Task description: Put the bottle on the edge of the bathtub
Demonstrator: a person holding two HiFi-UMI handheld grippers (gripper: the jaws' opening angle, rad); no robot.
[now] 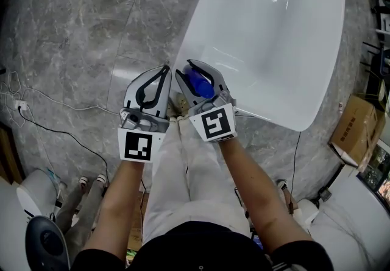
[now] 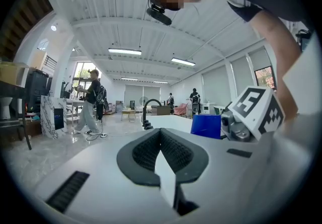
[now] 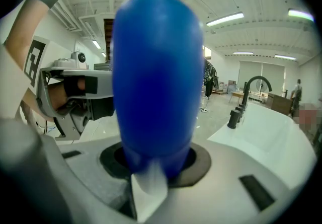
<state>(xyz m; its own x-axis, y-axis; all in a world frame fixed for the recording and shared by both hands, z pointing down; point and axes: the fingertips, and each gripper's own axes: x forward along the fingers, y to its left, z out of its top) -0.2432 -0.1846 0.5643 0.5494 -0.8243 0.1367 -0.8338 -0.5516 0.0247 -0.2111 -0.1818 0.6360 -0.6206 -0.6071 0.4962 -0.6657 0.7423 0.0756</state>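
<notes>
Blue bottle [image 1: 198,83] is clamped in my right gripper [image 1: 194,72], left gripper [image 1: 164,72] closed empty beside it; I should seat it flat on the bathtub rim [image 1: 196,27] just ahead

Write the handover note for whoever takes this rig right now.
Left hand-held gripper: shut, empty, held beside the right one.
Right hand-held gripper: shut on the blue bottle.
Bottle: in the air near the near corner of the white bathtub, not resting on anything.
Done: the bottle is picked up and carried to the tub.
Left: set it down on the bathtub edge, open the jaws and pull back.
</notes>
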